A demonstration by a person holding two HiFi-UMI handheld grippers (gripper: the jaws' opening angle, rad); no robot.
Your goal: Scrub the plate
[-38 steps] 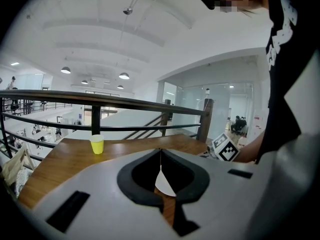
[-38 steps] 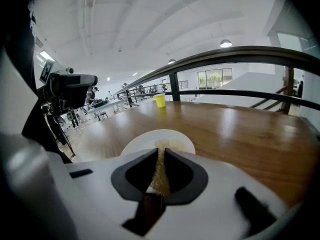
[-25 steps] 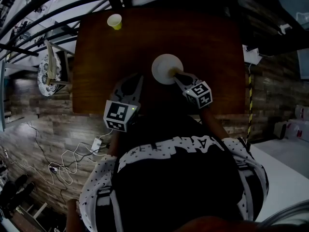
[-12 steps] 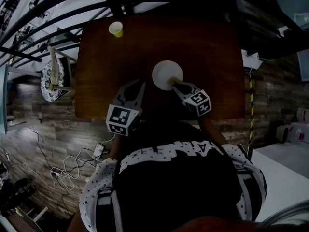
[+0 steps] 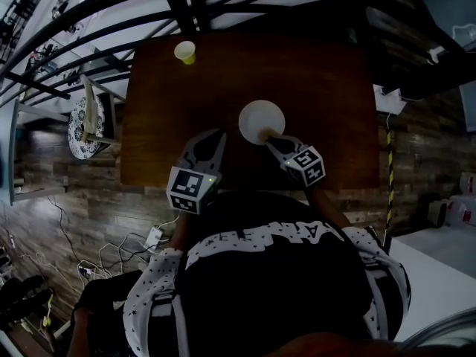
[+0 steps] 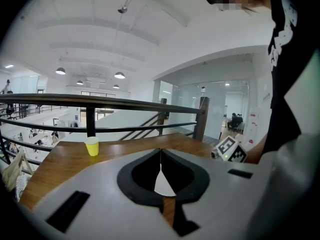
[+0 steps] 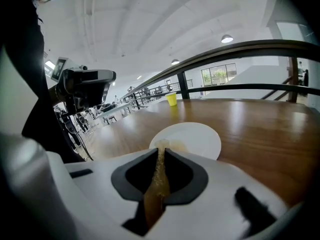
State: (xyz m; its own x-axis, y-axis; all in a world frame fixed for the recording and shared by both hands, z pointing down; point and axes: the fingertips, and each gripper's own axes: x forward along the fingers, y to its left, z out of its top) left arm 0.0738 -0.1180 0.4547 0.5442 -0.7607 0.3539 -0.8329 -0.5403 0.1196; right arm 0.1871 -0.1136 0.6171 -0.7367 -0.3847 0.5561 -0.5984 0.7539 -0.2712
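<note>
the round white plate (image 5: pixel 262 120) is lying flat mid-table (image 5: pixel 320 88), plain and glossy. the right gripper (image 5: pixel 269 138) is clenching a thin tan sponge (image 7: pixel 159 176) at its 5 o'clock rim; the left gripper (image 5: pixel 216 136) is sitting closed and empty at 8 o'clock.

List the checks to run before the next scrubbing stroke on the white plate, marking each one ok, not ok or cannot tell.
1. Right gripper shut on the brown scrub pad: ok.
2. Pad tip over the near rim of the plate: ok. Whether it actually presses on the plate: cannot tell.
3. Left gripper steadying the plate: not ok. It is shut, empty and off to the plate's side.
4. Yellow cup out of the stroke's way: ok, at the far corner.
5. Plate lying wholly on the table: ok.
</note>
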